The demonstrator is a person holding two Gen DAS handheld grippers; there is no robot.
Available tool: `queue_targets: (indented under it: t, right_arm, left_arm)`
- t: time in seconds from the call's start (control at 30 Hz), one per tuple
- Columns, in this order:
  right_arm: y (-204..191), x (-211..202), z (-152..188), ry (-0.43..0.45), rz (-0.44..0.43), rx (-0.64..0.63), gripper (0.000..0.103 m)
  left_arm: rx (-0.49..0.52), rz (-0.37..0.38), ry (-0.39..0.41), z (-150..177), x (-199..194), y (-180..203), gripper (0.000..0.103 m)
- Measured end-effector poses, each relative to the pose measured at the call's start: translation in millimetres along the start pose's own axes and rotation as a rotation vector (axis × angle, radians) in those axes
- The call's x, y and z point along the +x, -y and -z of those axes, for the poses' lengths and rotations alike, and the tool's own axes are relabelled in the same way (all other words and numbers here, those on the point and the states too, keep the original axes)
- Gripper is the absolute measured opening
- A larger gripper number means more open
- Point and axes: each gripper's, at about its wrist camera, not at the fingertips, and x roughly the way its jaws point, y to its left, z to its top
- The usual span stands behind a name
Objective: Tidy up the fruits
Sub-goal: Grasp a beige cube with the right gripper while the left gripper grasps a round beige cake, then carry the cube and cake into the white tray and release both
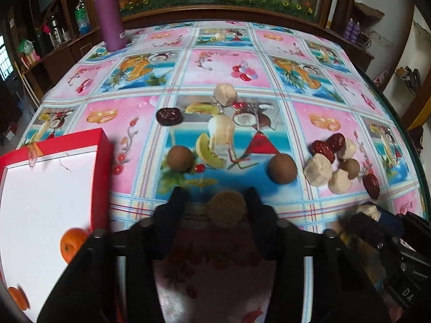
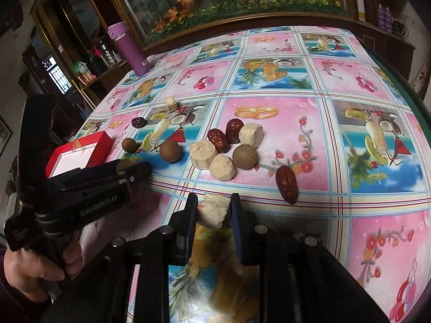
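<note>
My left gripper (image 1: 215, 202) is shut on a brown round fruit (image 1: 226, 209), held just above the table's near edge. It also shows in the right wrist view (image 2: 134, 168). My right gripper (image 2: 214, 210) is shut on a pale white chunk (image 2: 212, 211), low over the table; it also shows in the left wrist view (image 1: 377, 212). A cluster of white chunks (image 2: 202, 153), red dates (image 2: 218, 140) and a brown ball (image 2: 245, 156) lies mid-table. Two brown balls (image 1: 180, 158) (image 1: 282, 168) lie ahead of the left gripper. A red box (image 1: 54, 188) holds oranges (image 1: 70, 243).
A purple bottle (image 1: 109, 13) stands at the table's far left corner. A dark dried fruit (image 1: 169, 116) and a lone white chunk (image 1: 225, 94) lie farther back. One date (image 2: 287, 184) lies alone near the right gripper. A wooden cabinet with an aquarium backs the table.
</note>
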Motion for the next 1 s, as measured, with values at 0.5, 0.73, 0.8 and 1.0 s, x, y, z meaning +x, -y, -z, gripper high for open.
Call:
queue_targets:
  t: [0.5, 0.73, 0.8, 1.0]
  right_arm:
    - [-55, -25, -3, 0.064, -0.004, -0.077, 0.023]
    - [-125, -16, 3, 0.037, -0.070, -0.189, 0.023]
    - [-149, -10, 8, 0.025, -0.093, -0.230, 0.023]
    - [-210, 20, 24, -0.035, -0.150, -0.321, 0.023]
  left_arm:
    - [0.028, 0.019, 0.203, 28, -97, -18, 0.029]
    - [-0.013, -0.124, 0.290, 58, -142, -76, 0.029]
    - [-0.031, -0.164, 0.297, 66, -146, -93, 0.029]
    - [-0.120, -0.251, 0.258, 92, -141, -151, 0.029]
